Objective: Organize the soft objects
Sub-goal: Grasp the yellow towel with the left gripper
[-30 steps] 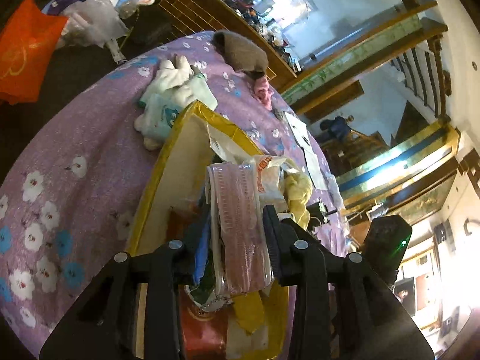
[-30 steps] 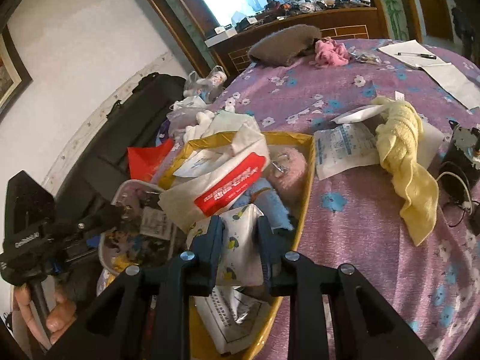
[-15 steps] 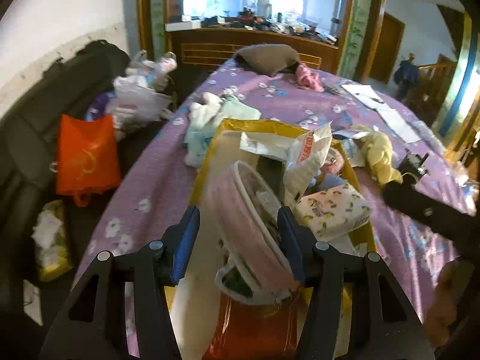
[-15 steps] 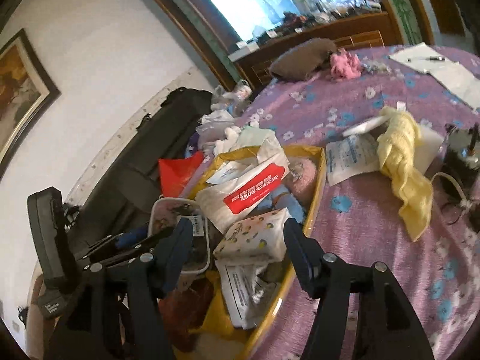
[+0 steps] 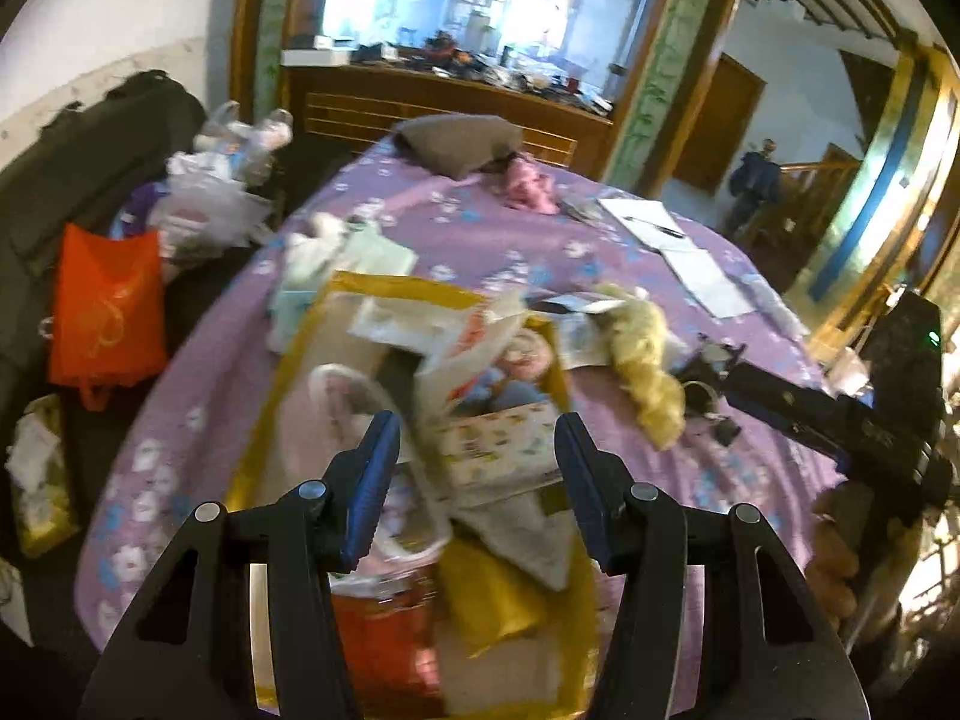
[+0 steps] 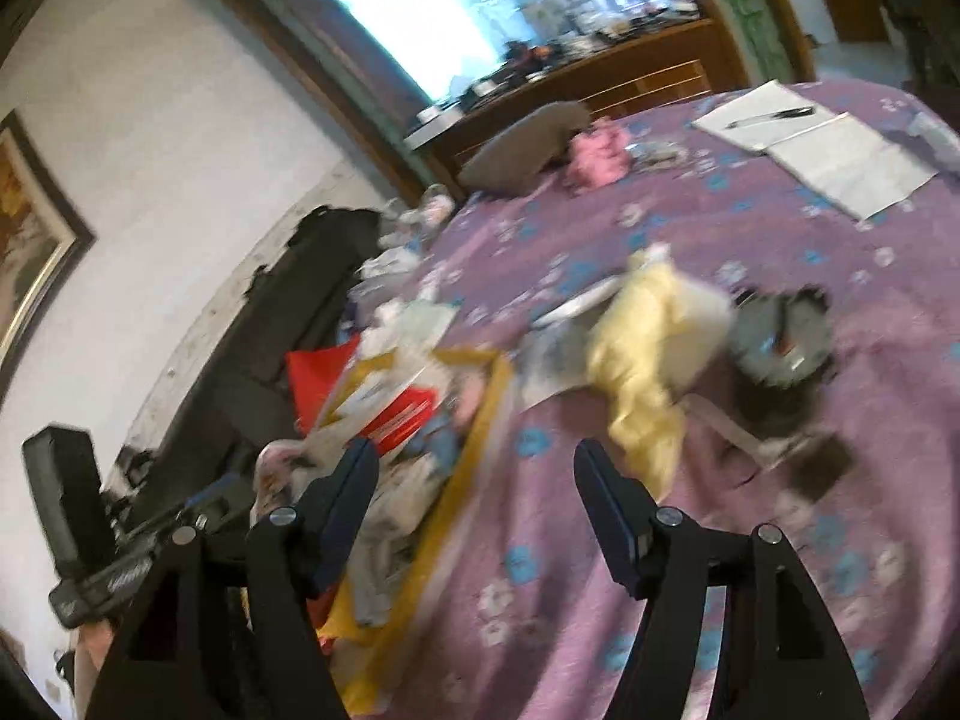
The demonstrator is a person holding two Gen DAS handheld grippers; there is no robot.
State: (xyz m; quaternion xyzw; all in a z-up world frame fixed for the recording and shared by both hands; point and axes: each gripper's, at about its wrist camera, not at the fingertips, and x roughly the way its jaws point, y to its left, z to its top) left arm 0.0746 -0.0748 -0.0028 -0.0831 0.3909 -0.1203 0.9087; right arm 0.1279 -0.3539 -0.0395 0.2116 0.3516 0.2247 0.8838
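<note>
A yellow box (image 5: 300, 354) on the purple flowered tablecloth (image 5: 198, 396) is heaped with soft packs. A pink pouch (image 5: 336, 414) and a printed tissue pack (image 5: 498, 444) lie in it. My left gripper (image 5: 474, 468) hovers open above them and touches neither. My right gripper (image 6: 474, 462) hangs over the cloth just right of the box rim (image 6: 480, 420); its jaws are opening with nothing between them. A yellow towel (image 6: 642, 360) lies on the cloth beyond it. Farther back are a pink cloth (image 6: 600, 150) and a brown cushion (image 6: 528, 144).
Papers with a pen (image 6: 810, 138) lie at the far right of the table. A dark gadget with a cable (image 6: 780, 348) sits beside the towel. A white and green plush (image 5: 342, 252) lies behind the box. An orange bag (image 5: 102, 312) rests on the dark sofa at left.
The left gripper let go of the pink pouch and the right one let go of the printed tissue pack; both packs lie in the box. Both grippers drew back and up, the right swinging rightward.
</note>
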